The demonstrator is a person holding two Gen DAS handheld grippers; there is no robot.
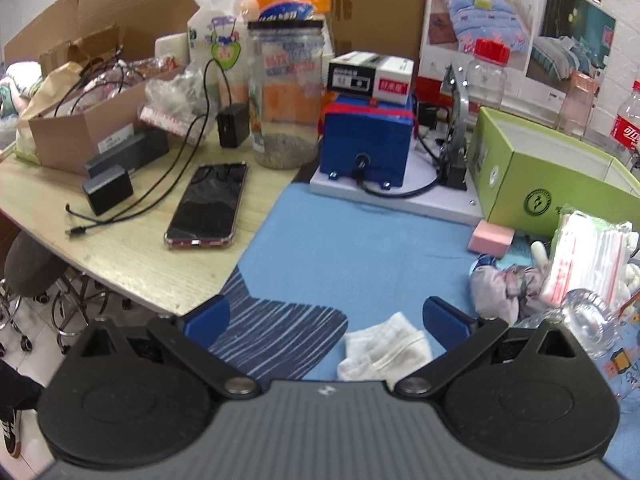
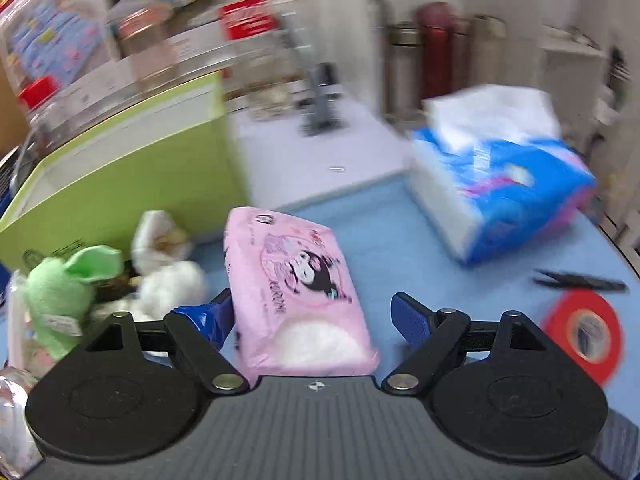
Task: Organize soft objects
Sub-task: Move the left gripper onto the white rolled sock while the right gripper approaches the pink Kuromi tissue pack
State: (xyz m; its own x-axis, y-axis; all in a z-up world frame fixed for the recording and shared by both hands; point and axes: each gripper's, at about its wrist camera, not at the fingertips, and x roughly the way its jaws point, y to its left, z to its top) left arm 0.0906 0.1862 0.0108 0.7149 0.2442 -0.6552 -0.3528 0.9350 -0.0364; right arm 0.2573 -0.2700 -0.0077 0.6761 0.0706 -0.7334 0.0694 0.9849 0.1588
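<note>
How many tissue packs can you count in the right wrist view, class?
2. The pink pack lies on the blue mat between the open right gripper's fingers; the blue pack sits farther back to the right, tissue sticking out. Blur and clutter at left may hide more.

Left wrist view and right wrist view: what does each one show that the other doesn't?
Only the left wrist view shows the phone, the clear jar, the blue machine, a white sock and the open left gripper. Only the right wrist view, which is blurred, shows the pink tissue pack between the open right gripper's fingers, a blue tissue pack, a green plush and red tape. Both show the green box and the blue mat.
</note>
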